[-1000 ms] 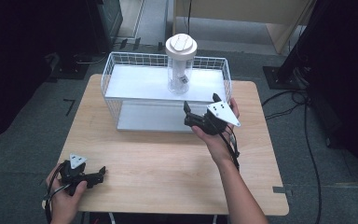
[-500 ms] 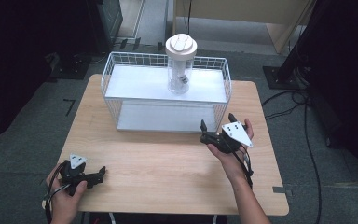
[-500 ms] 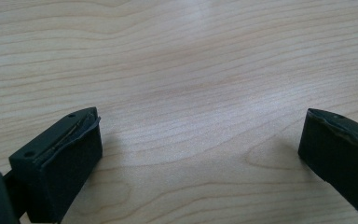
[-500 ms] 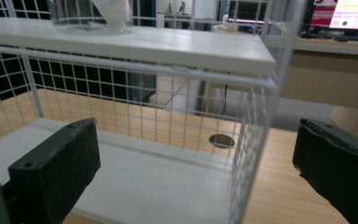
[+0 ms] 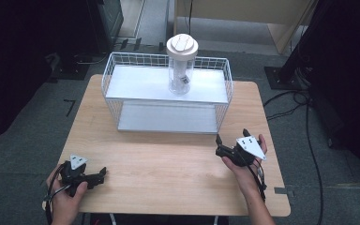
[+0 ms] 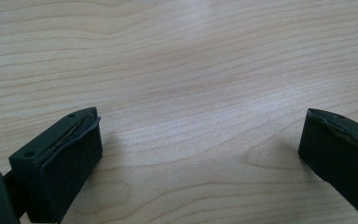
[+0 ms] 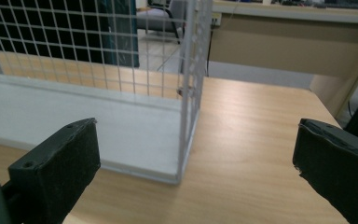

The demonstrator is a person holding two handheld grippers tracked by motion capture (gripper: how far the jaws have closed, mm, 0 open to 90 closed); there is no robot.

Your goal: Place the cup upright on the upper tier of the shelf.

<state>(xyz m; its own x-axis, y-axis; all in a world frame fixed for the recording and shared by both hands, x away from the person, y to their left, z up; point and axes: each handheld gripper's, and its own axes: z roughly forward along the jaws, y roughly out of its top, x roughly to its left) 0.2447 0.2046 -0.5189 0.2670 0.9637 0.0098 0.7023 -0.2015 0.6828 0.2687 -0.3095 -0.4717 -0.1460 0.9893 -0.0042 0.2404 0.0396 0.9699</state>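
Two hands come in over the near edge of the wooden bench (image 5: pixel 168 159), each carrying one hand-held gripper. The left hand-held gripper (image 5: pixel 101 174) lies low at the near left corner, the hand wrapped around it from below, its two jaws spread wide with bare wood between them and grasping nothing. The right hand-held gripper (image 5: pixel 232 139) sits at the near right, forearm reaching straight in from the near edge, palm cupping it with the grey plate on top; its jaws point toward the far left and stand released, also empty. One white wire rack (image 5: pixel 225 89) with two shelves stands on the far half of the bench, and its near right corner post rises just ahead of the right hand-held gripper's spread jaws, apart from them. On the rack's top shelf stands one clear jar (image 5: pixel 180 75), upright, capped with a white lid (image 5: pixel 182 45), well apart from both hands.
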